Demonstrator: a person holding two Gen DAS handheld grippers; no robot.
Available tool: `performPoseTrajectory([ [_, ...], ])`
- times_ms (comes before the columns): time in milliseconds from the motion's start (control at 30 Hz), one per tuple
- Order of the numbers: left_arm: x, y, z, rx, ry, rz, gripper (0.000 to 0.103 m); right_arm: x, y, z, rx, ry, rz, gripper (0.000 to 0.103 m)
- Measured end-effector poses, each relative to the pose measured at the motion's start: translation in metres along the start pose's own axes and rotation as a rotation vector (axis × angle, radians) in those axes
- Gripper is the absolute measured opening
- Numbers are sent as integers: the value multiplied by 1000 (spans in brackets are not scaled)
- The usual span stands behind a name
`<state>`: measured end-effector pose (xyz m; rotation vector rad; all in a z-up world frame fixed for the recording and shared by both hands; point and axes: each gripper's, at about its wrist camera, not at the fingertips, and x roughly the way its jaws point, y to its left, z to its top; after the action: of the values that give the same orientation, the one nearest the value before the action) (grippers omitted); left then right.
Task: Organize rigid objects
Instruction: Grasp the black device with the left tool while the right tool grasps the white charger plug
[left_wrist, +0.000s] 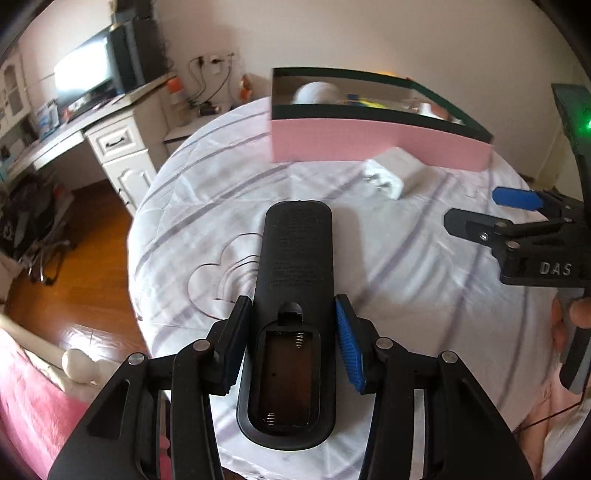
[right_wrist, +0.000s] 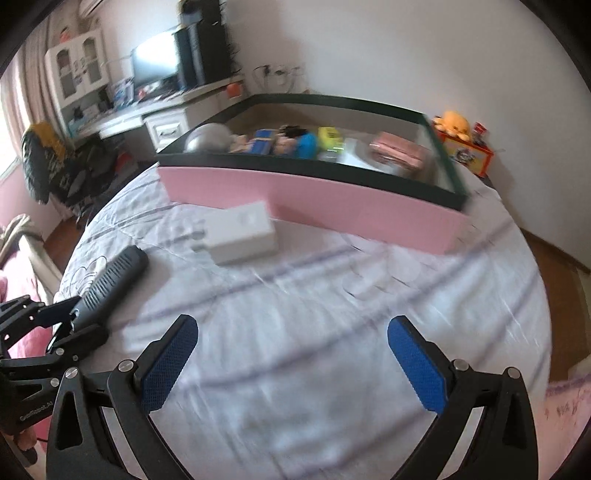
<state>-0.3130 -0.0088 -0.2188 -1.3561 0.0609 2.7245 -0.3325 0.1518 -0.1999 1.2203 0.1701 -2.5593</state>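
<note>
A: A round table under a white cloth (left_wrist: 406, 295) with grey stripes and a heart outline, in a bedroom with wooden floor, a white desk and a dark monitor (left_wrist: 88, 77) at the back left. What sits nearest?

B: The left gripper (left_wrist: 291, 343), clamped on a black remote (left_wrist: 291, 295). Its pads press both long sides near the near end. The remote lies back-up, long axis running straight away from the camera, far end aimed at the box. Its battery bay is uncovered, springs showing, no cells inside.

A: And the other claw?

B: The right gripper (right_wrist: 291, 365) has its blue pads spread wide with nothing between them, above bare cloth. In the left wrist view it enters from the right, with "DAS" legible on its body.

A: Further out?

B: A white charger block (right_wrist: 240, 232) lies on its side on the cloth, just before the box. Its prongs are blurred.

A: The box itself?

B: A pink box (right_wrist: 332, 206) with a dark green rim, open on top. Inside are a grey dome-shaped thing, blue and yellow items and a pink case, all too blurred to name. Beyond it an orange plush (right_wrist: 452, 123) sits on an orange carton
</note>
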Motion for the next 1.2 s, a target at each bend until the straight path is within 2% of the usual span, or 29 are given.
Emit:
performPoseTrajectory([
  [233,7,4,4,2,-7,-10,47,34,22,31,-59,29,15,103],
  [333,8,4,7,4,-8,-15,49,47,23,35,-65,49,-1,103],
  [433,11,5,9,13,-14,-12,52,52,21,36,-50,42,21,102],
  [533,13,4,9,27,-25,-4,55,55,19,36,-48,44,46,89],
  [567,13,3,9,32,-32,0,54,55,21,36,-58,38,55,80],
  [600,13,2,9,37,-39,1,50,53,22,36,-70,31,65,67],
  [667,13,0,9,41,-49,0,44,51,23,35,-87,36,60,67],
  [933,8,-4,10,22,-49,22,44,23,8,7,-47,17,34,67],
  [1200,-5,-36,14,98,-75,10,44,-6,-20,-21,45,-14,14,68],
])
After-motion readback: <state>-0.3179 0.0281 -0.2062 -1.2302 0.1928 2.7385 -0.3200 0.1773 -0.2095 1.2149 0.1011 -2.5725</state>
